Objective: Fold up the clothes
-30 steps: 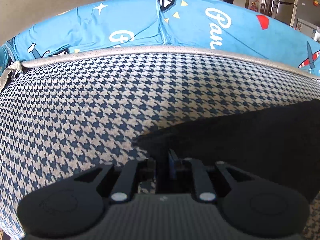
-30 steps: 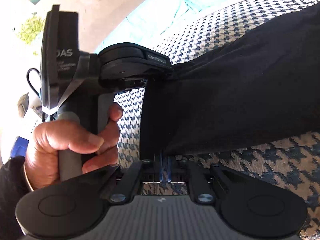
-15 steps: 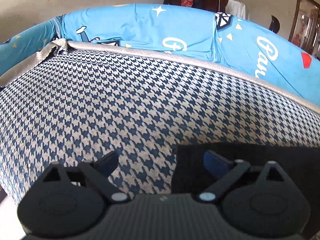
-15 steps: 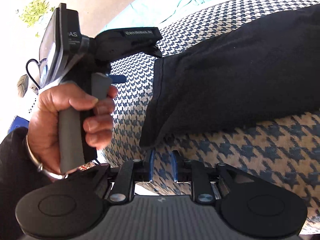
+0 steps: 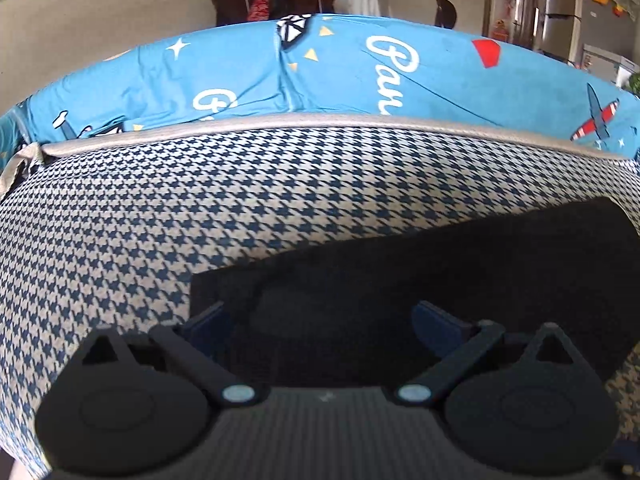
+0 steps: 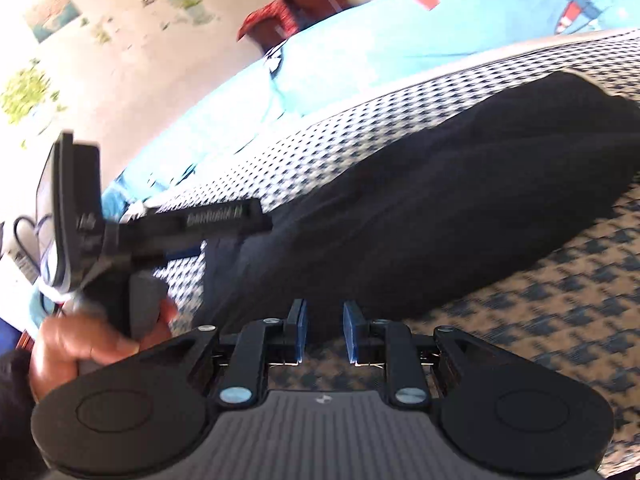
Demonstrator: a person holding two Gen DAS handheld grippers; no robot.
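A houndstooth cushion [image 5: 200, 208] fills both views, with a blue printed sheet [image 5: 360, 76] behind it. The black garment [image 6: 440, 208] lies folded on the cushion. The left gripper [image 5: 324, 320] is spread wide over the garment's near corner, holding nothing; the right gripper [image 6: 324, 330] hovers partly open at its edge, empty.

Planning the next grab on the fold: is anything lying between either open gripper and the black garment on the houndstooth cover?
Nothing visible. The left gripper hangs open over the black garment near its corner, and the right gripper is open at its near edge. Only the blue-and-cream houndstooth cover surrounds the garment.
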